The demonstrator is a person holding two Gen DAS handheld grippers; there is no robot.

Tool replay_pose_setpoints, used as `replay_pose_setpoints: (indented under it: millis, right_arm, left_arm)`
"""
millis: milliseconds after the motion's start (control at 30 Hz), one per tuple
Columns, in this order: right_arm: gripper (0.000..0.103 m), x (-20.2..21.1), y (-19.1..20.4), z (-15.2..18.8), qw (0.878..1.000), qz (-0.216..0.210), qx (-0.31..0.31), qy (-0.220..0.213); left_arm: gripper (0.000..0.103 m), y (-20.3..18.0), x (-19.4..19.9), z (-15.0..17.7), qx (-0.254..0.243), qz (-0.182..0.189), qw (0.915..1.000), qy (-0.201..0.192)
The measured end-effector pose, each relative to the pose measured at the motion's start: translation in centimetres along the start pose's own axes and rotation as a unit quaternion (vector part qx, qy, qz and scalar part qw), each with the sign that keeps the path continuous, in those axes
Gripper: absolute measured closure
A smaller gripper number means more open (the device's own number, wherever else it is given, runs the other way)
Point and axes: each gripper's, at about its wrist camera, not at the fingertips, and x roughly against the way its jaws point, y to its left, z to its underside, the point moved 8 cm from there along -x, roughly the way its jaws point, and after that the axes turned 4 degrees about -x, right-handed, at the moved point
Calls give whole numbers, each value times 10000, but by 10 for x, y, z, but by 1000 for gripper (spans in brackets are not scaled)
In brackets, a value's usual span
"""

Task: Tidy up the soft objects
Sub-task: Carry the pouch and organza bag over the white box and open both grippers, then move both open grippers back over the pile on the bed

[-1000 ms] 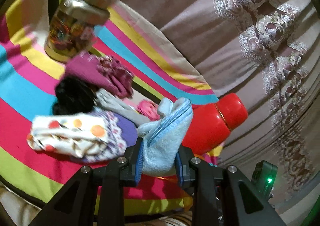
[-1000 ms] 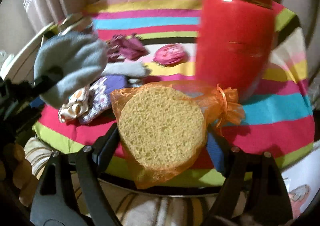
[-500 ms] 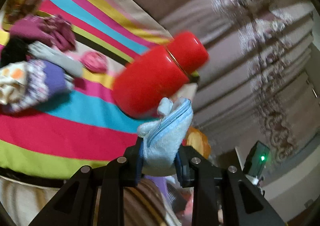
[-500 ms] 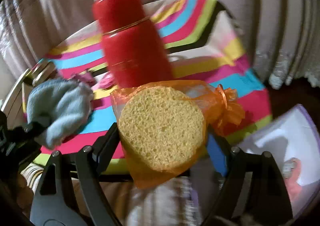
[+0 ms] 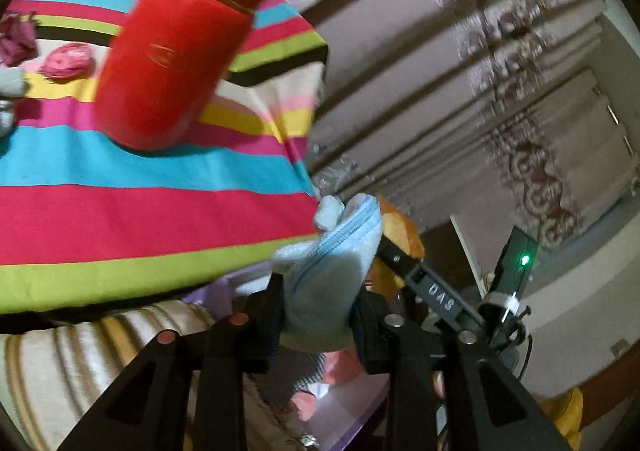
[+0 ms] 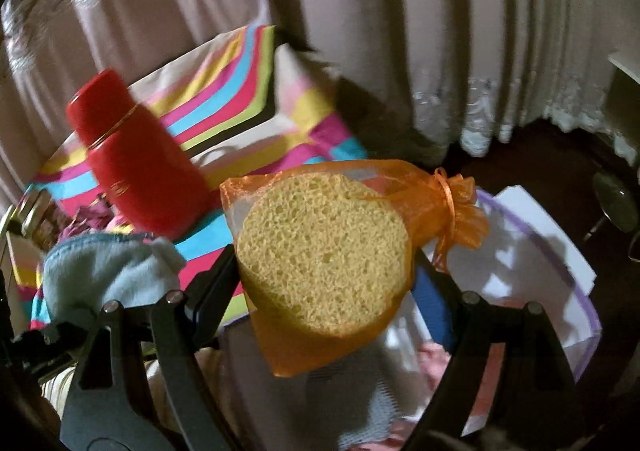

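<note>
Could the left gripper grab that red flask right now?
Probably not. The left gripper is shut on the light blue pouch, so its jaws are full. The red flask stands unobstructed on the striped cloth, but the pouch must go first.

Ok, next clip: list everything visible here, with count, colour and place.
pouch: 1, light blue, zipped, in the left gripper
sponge: 1, yellow, inside an orange mesh bag, in the right gripper
flask: 1, red, on the striped cloth
striped cloth: 1, multicoloured, covering the table
small soft items: a few, pink and maroon, far left on the cloth
container: 1, white with purple rim, below the right gripper
curtain: beige, behind
left gripper: 1, black, shut on the pouch
right gripper: 1, black, shut on the sponge
</note>
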Motion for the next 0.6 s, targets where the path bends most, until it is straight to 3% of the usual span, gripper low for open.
replay_pose_setpoints:
  millis: [67,133,367,600]
  right_arm:
    - [19,4,-17,-6,9997,171,-164,-82]
    - [18,4,-32,-10,9990,297,-335,-82]
    - [17,6,-54,-10,9978,349,-560,18]
    - [17,15,-42,-11,9989,233,-404,-49]
  left_arm:
    - [50,-4,-9,3,-93,-26,9999,134]
    - [47,-3,-14,8,-137,-98,9996,233]
    - [46,5,-12,9,-28,-164,9996,239]
    - [46,-6,2,2,-445,-262,9987,-39]
